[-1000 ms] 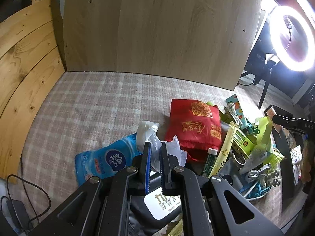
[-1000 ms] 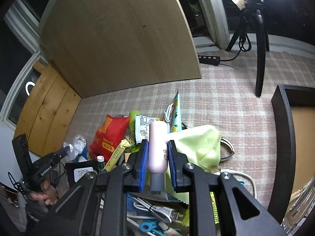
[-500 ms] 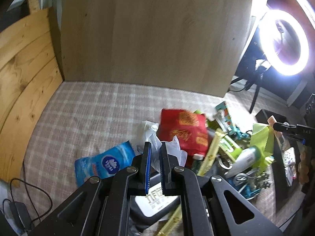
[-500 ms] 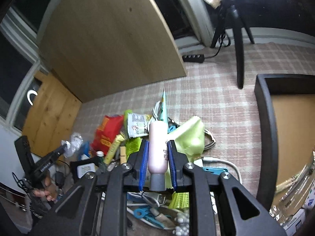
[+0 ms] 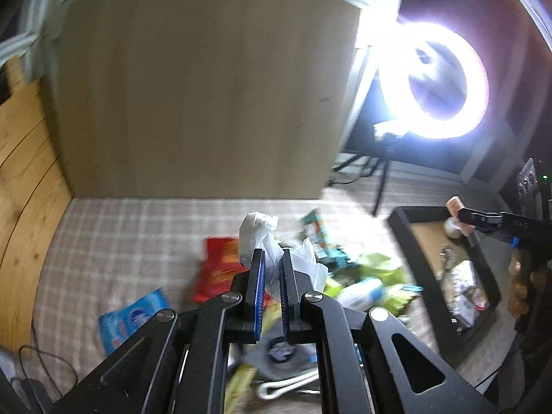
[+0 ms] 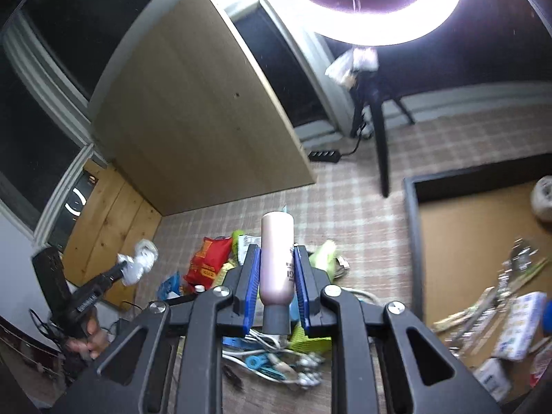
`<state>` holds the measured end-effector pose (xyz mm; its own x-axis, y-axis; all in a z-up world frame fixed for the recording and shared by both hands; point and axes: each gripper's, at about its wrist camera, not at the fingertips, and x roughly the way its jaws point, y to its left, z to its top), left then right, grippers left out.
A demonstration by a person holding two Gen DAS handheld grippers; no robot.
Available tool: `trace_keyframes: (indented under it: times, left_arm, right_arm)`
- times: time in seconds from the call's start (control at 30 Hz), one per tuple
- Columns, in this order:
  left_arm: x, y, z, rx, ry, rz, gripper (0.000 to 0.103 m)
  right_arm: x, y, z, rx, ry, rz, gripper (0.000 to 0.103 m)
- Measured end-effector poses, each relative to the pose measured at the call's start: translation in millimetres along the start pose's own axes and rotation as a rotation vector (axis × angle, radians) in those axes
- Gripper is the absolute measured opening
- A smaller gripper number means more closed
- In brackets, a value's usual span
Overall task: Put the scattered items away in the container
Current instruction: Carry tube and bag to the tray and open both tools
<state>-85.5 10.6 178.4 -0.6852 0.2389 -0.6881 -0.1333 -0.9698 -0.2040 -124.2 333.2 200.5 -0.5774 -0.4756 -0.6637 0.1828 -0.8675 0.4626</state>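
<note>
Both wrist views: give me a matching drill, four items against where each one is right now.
Items:
1. pink bottle
2. white plastic bag
3. red packet
4. white tape roll

Places:
A. inside the black tray
B. between the left jaws
C. lying on the checked cloth
D. between the right jaws

Pairs: 1-D, 2-B, 3-C, 4-A

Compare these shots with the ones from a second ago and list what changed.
Both grippers rose off the pile and swung toward the black tray. The left gripper still clamps the white plastic bag; the right gripper still clamps the pink bottle. The red packet stayed put.
</note>
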Motion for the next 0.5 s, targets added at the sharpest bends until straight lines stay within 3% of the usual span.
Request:
trace_keyframes:
  times: [0.2, 0.5]
  left_arm:
    - [5.5, -80.5, 17.2, 0.089, -0.026, -0.114, 0.007]
    - [42.1, -227.2, 9.2, 0.227, 0.003, -0.292, 0.007]
  right_arm:
    - [-50.7, -28.3, -5.8, 0.009, -0.063, -0.059, 0.019]
    - [-135.4, -114.1, -31.5, 0.078, -0.140, -0.272, 0.019]
